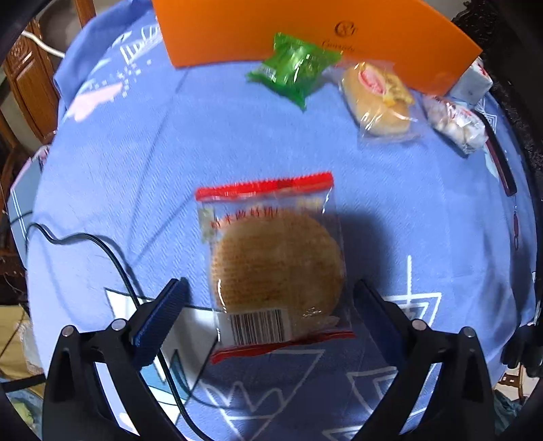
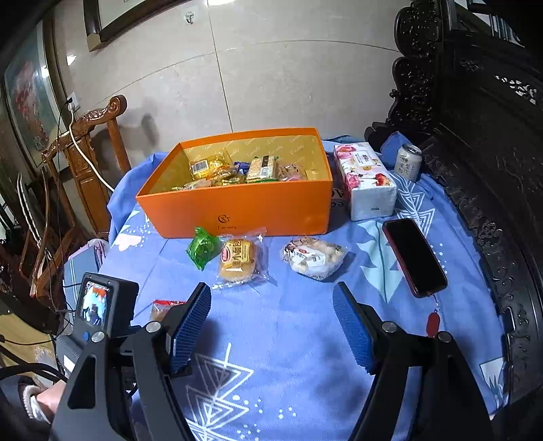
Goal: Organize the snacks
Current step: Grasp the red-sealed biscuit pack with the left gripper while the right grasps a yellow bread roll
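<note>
A round brown cake in a clear wrapper with red ends (image 1: 275, 261) lies on the blue cloth between the fingers of my open left gripper (image 1: 271, 305), untouched. Its corner shows in the right wrist view (image 2: 163, 307). Beyond it lie a green packet (image 1: 293, 68) (image 2: 203, 247), a wrapped bun (image 1: 378, 98) (image 2: 237, 259) and a white wrapped snack (image 1: 454, 122) (image 2: 314, 257). The orange box (image 2: 237, 207) (image 1: 271, 30) holds several snacks. My right gripper (image 2: 271, 325) is open and empty above the cloth.
A tissue box (image 2: 364, 179), a drink can (image 2: 407, 164) and a dark phone (image 2: 414, 256) sit right of the box. A black cable (image 1: 118, 264) crosses the cloth at left. A wooden chair (image 2: 85, 163) stands left, dark carved furniture (image 2: 482, 135) right.
</note>
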`<state>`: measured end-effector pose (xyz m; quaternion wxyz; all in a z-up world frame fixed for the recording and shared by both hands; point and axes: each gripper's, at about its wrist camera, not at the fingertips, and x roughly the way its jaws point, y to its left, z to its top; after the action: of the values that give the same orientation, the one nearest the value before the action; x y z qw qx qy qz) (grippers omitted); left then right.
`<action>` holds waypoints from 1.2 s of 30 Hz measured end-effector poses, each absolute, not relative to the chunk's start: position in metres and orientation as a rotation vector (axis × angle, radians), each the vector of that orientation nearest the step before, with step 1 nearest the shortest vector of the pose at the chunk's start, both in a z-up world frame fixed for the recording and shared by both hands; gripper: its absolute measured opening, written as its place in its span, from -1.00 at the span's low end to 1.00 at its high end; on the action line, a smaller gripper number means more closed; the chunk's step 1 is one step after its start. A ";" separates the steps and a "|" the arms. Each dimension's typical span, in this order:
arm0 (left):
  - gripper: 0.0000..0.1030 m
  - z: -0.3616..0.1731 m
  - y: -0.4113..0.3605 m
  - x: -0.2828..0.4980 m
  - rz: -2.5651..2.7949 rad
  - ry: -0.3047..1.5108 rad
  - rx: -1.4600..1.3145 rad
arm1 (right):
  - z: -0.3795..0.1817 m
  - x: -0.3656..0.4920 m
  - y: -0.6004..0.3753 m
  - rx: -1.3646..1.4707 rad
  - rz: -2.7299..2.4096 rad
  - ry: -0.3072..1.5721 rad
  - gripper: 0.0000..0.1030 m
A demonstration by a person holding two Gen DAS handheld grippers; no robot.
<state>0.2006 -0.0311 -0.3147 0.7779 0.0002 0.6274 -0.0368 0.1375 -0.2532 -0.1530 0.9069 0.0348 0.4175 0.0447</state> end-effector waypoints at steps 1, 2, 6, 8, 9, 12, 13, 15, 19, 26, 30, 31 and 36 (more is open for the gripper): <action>0.69 -0.313 -0.032 0.199 -0.082 1.342 0.012 | -0.154 0.135 -0.255 0.075 0.089 0.865 0.46; 0.40 -0.311 -0.033 0.197 -0.089 1.323 0.029 | -0.155 0.133 -0.256 0.081 0.087 0.868 0.46; 0.34 -0.305 -0.027 0.191 -0.131 1.304 -0.028 | -0.161 0.129 -0.265 0.128 0.068 0.884 0.46; 0.34 -0.297 -0.020 0.188 -0.148 1.283 -0.051 | -0.163 0.128 -0.269 0.144 0.058 0.890 0.46; 0.34 -0.293 -0.019 0.187 -0.154 1.270 -0.059 | -0.164 0.128 -0.270 0.147 0.054 0.890 0.46; 0.34 -0.270 -0.011 0.181 -0.170 1.205 -0.082 | -0.165 0.126 -0.272 0.149 0.048 0.887 0.46; 0.34 -0.264 -0.008 0.182 -0.171 1.191 -0.089 | -0.167 0.125 -0.273 0.145 0.039 0.890 0.46; 0.34 -0.250 0.003 0.185 -0.163 1.161 -0.106 | -0.170 0.126 -0.275 0.148 0.033 0.899 0.46; 0.34 -0.231 0.017 0.201 -0.139 1.131 -0.137 | -0.182 0.135 -0.275 0.161 0.042 0.930 0.46; 0.35 -0.213 0.014 0.217 -0.134 1.073 -0.132 | -0.193 0.182 -0.245 0.162 0.121 0.931 0.46; 0.35 -0.209 0.014 0.219 -0.132 1.055 -0.120 | -0.206 0.217 -0.224 0.149 0.162 0.962 0.45; 0.35 -0.208 0.015 0.220 -0.127 1.051 -0.124 | -0.211 0.228 -0.218 0.146 0.174 0.976 0.45; 0.35 -0.207 0.035 0.226 -0.097 1.044 -0.171 | -0.238 0.261 -0.203 0.103 0.171 1.042 0.45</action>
<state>0.2258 0.0353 -0.2069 0.8623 -0.0815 0.4977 -0.0464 0.2610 -0.2025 -0.2377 0.8625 0.0491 0.4970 0.0818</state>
